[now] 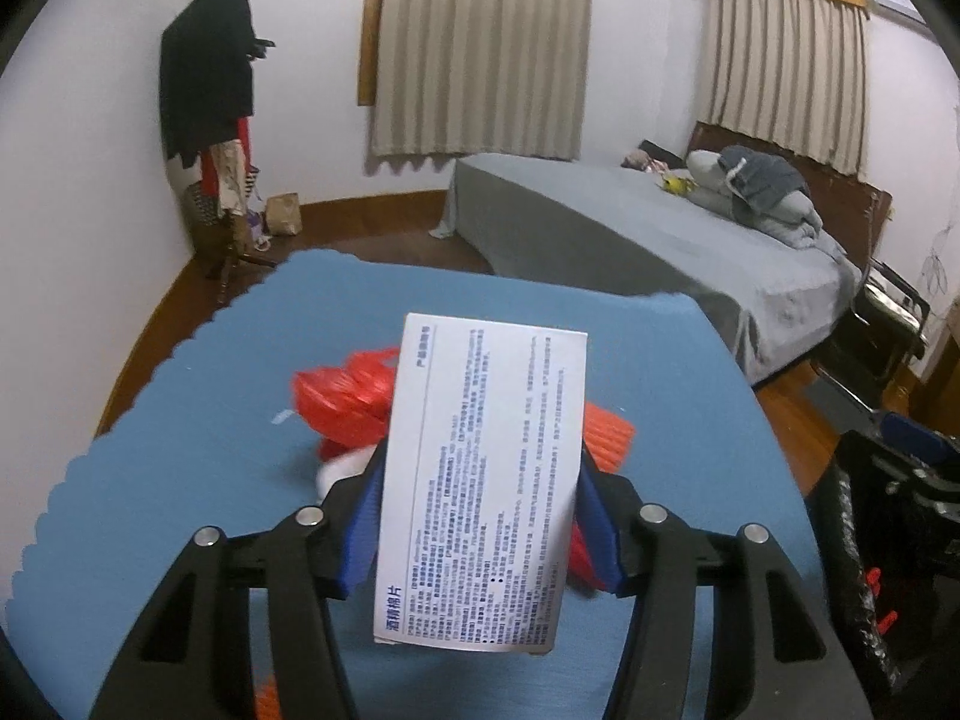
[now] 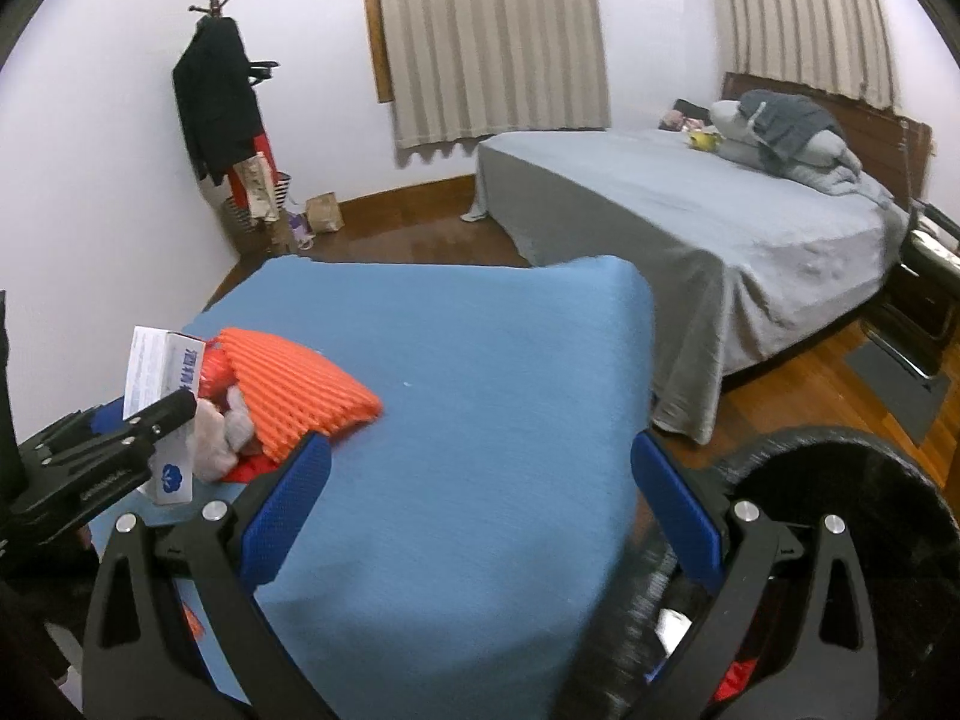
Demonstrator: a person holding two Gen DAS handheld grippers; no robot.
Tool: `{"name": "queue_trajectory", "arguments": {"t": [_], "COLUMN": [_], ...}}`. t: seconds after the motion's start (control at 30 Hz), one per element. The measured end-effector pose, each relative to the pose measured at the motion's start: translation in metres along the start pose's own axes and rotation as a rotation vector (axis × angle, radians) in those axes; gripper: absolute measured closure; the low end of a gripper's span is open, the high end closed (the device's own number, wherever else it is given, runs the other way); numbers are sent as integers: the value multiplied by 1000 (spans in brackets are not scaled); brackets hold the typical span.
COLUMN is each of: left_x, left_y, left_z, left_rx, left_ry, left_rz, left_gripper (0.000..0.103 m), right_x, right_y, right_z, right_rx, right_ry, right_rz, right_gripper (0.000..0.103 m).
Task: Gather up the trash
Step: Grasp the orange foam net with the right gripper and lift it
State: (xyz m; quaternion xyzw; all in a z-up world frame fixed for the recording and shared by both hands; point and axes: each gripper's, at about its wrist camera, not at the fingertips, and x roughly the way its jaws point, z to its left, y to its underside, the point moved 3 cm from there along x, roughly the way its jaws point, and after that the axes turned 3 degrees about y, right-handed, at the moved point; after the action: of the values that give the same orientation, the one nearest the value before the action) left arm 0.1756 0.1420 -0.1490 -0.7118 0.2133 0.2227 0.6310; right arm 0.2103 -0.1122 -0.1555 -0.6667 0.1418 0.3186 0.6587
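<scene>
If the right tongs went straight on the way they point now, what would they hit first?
Probably the blue cloth on the table: the open right tongs aim down at a bare stretch of it, right of the orange mesh. Depth is unclear.

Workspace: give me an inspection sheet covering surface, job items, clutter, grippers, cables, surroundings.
Surface: blue cloth covers the table.
Job's things: white printed box held up; orange ribbed foam sheet and red plastic bag lie on the cloth, with pale crumpled scrap; black-lined bin at the table's right.
Clutter: nothing seen.
Grippers: left gripper, fingers clamped on the box; right gripper open, nothing between its fingers.
Cables: nothing seen.
Surroundings: bed with grey cover, coat stand, curtains, wooden floor.
</scene>
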Motion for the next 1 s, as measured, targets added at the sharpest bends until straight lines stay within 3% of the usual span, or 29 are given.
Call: {"name": "queue_trajectory", "arguments": {"t": [0.27,0.7,0.87,0.97,1.0], "left_x": [-1,7,8,9,9], "left_y": [-8,-2,0,0,0], "left_z": [39,77,81,82,82], "left_rx": [-29,-73,-72,-77,-79], "left_ry": [-73,-122,-121,-118,-117], "left_rz": [-21,-22,-22,-21,-21], "left_gripper": [47,48,48,48,48], "right_x": [43,96,112,114,113], "right_y": [-18,-14,-13,-15,-15], "right_z": [58,116,123,126,127], "right_rx": [-56,-162,-167,-165,-167], "right_ry": [-103,-162,-203,-244,-267], "right_rz": [23,103,159,174,179], "right_gripper": [6,8,29,47,58]}}
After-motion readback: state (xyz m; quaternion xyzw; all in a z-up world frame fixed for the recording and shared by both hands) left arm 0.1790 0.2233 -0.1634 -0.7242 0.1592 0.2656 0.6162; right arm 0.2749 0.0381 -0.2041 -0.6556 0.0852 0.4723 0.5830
